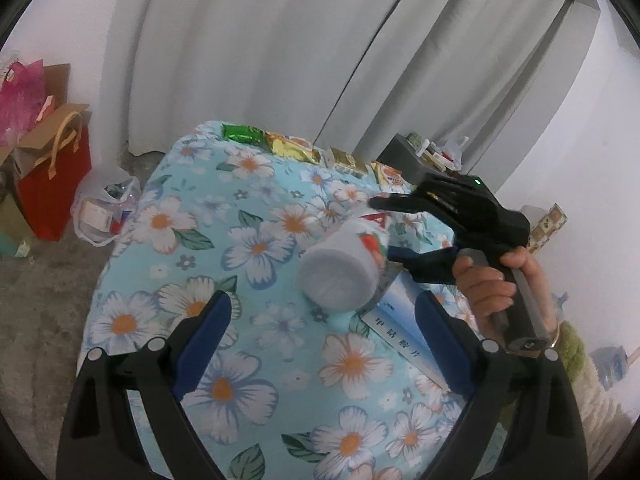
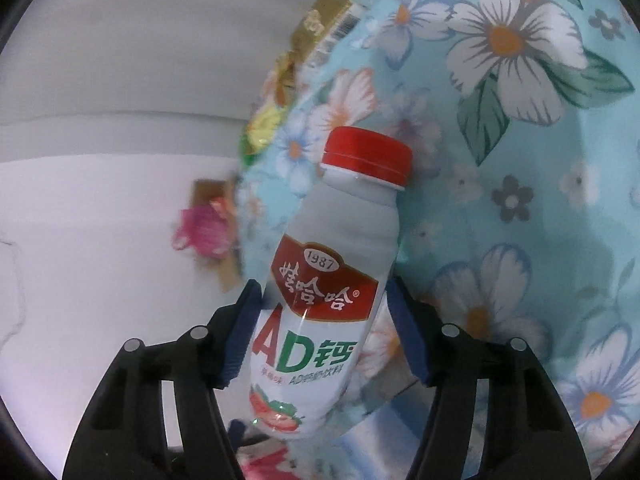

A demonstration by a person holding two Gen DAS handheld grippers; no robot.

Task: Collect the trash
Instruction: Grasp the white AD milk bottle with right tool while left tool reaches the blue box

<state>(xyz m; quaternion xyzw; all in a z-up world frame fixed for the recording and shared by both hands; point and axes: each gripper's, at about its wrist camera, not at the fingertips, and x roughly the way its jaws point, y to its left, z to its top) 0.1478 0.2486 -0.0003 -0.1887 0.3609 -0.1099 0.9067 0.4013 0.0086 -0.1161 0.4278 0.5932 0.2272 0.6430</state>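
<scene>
A white drink bottle (image 2: 332, 264) with a red cap and a red-and-green label sits between the blue pads of my right gripper (image 2: 324, 296), and both pads touch its sides. In the left wrist view the bottle (image 1: 340, 276) turns its round base toward the camera, just above the floral tablecloth (image 1: 248, 240). There the right gripper (image 1: 380, 228), held by a hand, comes in from the right with one finger over the bottle and one under it. My left gripper (image 1: 324, 332) stands open in the foreground, with nothing between its fingers.
A blue-and-white medicine box (image 1: 404, 328) lies under the bottle's right side. A green wrapper (image 1: 240, 134) and gold snack wrappers (image 1: 296, 148) line the table's far edge beside a black box (image 1: 404, 156). A plastic bag (image 1: 106, 208) and a red paper bag (image 1: 52, 184) stand on the floor at left.
</scene>
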